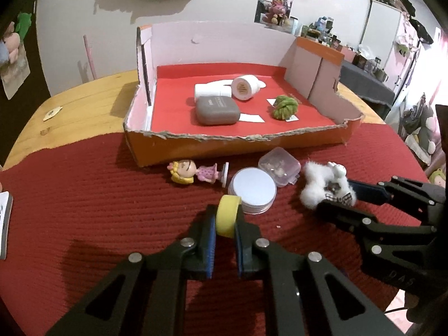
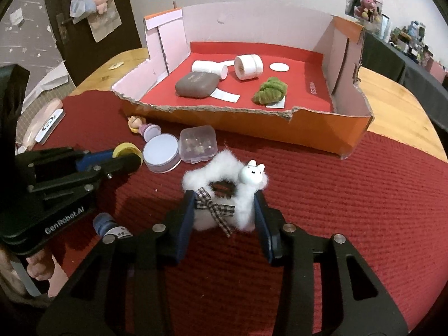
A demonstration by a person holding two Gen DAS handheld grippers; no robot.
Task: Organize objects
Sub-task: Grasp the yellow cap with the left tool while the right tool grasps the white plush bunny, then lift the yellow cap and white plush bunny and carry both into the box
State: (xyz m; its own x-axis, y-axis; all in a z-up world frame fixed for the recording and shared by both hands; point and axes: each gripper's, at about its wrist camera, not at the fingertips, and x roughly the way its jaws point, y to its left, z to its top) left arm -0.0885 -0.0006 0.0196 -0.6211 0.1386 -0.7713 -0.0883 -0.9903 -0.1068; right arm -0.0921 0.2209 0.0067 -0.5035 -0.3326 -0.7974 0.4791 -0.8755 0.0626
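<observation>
Fingers of the left gripper (image 1: 226,219) clamped on a yellow sponge roll (image 1: 228,215), just in front of a round white-lidded jar (image 1: 252,189) on the red mat (image 1: 84,201). Doll figurine (image 1: 193,172) lies near the torn cardboard box (image 1: 238,141), which holds a grey case (image 1: 217,110) and a green scrunchie (image 1: 284,107).

Right wrist view: right gripper (image 2: 224,210) fingers pressed on both sides of a white fluffy scrunchie (image 2: 224,187) with bunny charm and checked bow, lying on the mat beside a clear plastic box (image 2: 198,144). Wooden tabletop (image 2: 406,103) beyond.
</observation>
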